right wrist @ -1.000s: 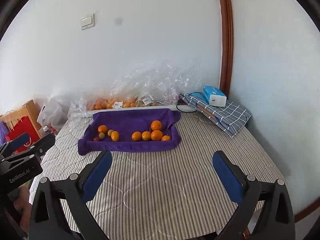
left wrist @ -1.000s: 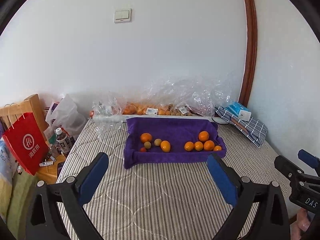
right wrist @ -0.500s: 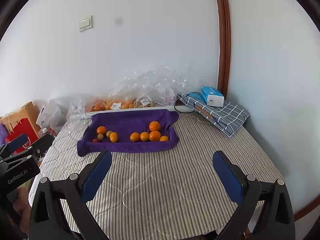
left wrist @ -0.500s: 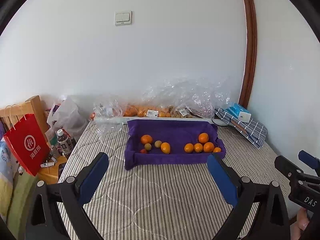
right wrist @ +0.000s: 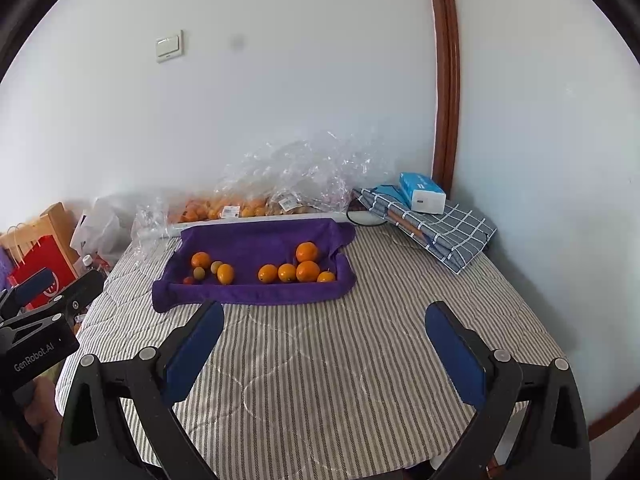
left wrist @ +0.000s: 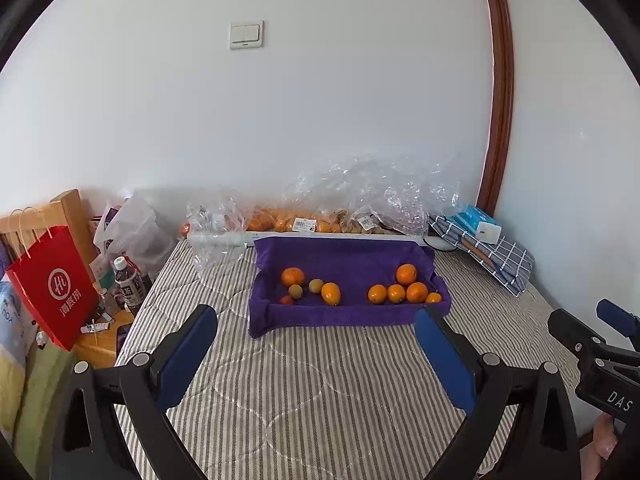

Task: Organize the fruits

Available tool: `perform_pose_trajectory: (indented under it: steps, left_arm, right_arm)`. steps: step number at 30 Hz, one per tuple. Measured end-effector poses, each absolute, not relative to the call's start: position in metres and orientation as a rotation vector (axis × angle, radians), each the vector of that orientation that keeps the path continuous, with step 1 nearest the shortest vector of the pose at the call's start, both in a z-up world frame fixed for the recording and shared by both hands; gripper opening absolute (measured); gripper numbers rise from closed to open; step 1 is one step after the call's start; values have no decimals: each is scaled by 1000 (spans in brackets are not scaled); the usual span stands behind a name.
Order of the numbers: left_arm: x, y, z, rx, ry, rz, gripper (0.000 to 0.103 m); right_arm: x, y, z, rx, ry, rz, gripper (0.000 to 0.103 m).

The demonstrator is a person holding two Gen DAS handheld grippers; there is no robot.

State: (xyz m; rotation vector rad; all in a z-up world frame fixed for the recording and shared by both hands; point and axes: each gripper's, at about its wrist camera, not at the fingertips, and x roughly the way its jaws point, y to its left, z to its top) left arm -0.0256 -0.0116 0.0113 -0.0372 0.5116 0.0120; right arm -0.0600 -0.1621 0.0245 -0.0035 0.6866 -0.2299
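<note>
A purple towel-lined tray (left wrist: 344,254) (right wrist: 256,242) sits at the far side of a striped bed. Several oranges (left wrist: 406,274) (right wrist: 307,271) lie at its right end. At its left end lie two oranges (left wrist: 331,293), two small greenish fruits (left wrist: 316,285) (right wrist: 216,267) and a small red fruit (left wrist: 286,300). My left gripper (left wrist: 316,320) is open and empty, well short of the tray. My right gripper (right wrist: 324,316) is open and empty, also short of the tray.
Clear plastic bags with more oranges (left wrist: 288,216) (right wrist: 224,208) lie along the wall behind the tray. A folded checked cloth with a blue box (left wrist: 480,228) (right wrist: 422,196) is at the back right. A red paper bag (left wrist: 54,284) and bottles (left wrist: 126,284) stand left of the bed.
Both grippers have tilted up or drawn back a little, so the tray sits slightly lower and smaller in both views. Jaws stay open. No fruit has moved.
</note>
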Motion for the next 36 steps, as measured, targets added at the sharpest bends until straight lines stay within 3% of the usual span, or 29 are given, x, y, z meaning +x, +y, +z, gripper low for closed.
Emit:
perform_pose_trajectory:
  steps: [36]
  left_arm:
    - [-32,-6,16,-43,494,18,100]
  right_arm:
    - [-64,-157,28,0,668,-221,100]
